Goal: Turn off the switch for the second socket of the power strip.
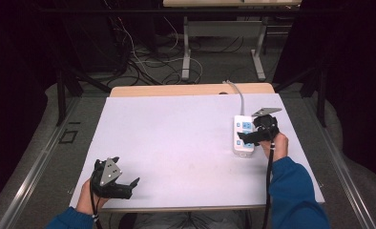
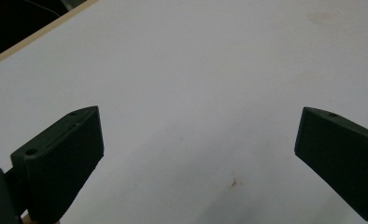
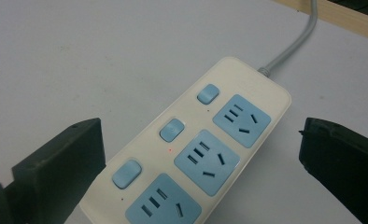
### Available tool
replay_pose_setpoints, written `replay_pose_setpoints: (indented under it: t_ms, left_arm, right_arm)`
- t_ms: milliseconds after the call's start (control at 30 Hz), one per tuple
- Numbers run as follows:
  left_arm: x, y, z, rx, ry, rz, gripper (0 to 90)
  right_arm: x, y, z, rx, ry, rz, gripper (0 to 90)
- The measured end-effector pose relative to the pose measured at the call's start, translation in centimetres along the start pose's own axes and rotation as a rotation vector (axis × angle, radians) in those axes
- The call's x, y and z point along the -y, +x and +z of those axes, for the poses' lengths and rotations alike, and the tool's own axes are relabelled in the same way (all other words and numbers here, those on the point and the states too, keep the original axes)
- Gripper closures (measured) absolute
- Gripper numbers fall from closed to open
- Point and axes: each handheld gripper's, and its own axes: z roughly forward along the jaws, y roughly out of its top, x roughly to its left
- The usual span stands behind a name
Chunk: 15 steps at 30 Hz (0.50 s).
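Note:
A cream power strip (image 1: 242, 136) (image 3: 196, 154) with three blue sockets and three blue switches lies at the right of the white table top (image 1: 176, 138). Its grey cord (image 3: 292, 44) runs off toward the far edge. A small red light shows beside the middle switch (image 3: 172, 129). My right gripper (image 1: 249, 138) (image 3: 201, 158) hovers just above the strip, open, its jaws standing on either side of it. My left gripper (image 1: 129, 187) (image 2: 198, 154) rests open near the front left corner, with bare table between its jaws.
The table's wooden far edge (image 1: 191, 89) shows beyond the white sheet. Behind it stand a desk frame (image 1: 222, 43) and loose cables (image 1: 148, 62) on the floor. A small brown mark (image 2: 233, 182) sits on the table surface.

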Motion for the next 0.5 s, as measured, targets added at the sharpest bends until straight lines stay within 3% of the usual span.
replay_pose_setpoints:
  t_ms: [233,300,333,400,500]
  left_arm:
    - [0.01,0.01,0.0,0.002,-0.002,0.0,1.2]
    - [0.01,0.01,0.0,0.002,-0.003,0.0,1.2]
    - [0.01,0.01,0.0,0.002,-0.003,0.0,1.2]
    - [0.0,0.0,0.0,0.001,0.0,0.0,1.2]
    - [0.0,-0.03,0.02,0.003,-0.001,-0.002,1.2]
  right_arm:
    - [-0.08,0.25,0.07,-0.014,-0.019,-0.006,18.3]
    - [-0.07,0.33,0.12,-0.028,-0.023,0.002,31.1]
    - [-0.07,0.33,0.12,-0.028,-0.023,0.002,31.1]
    - [-0.06,0.37,0.19,-0.03,-0.025,0.007,48.0]
    - [0.01,0.44,0.39,-0.032,-0.015,0.027,62.5]
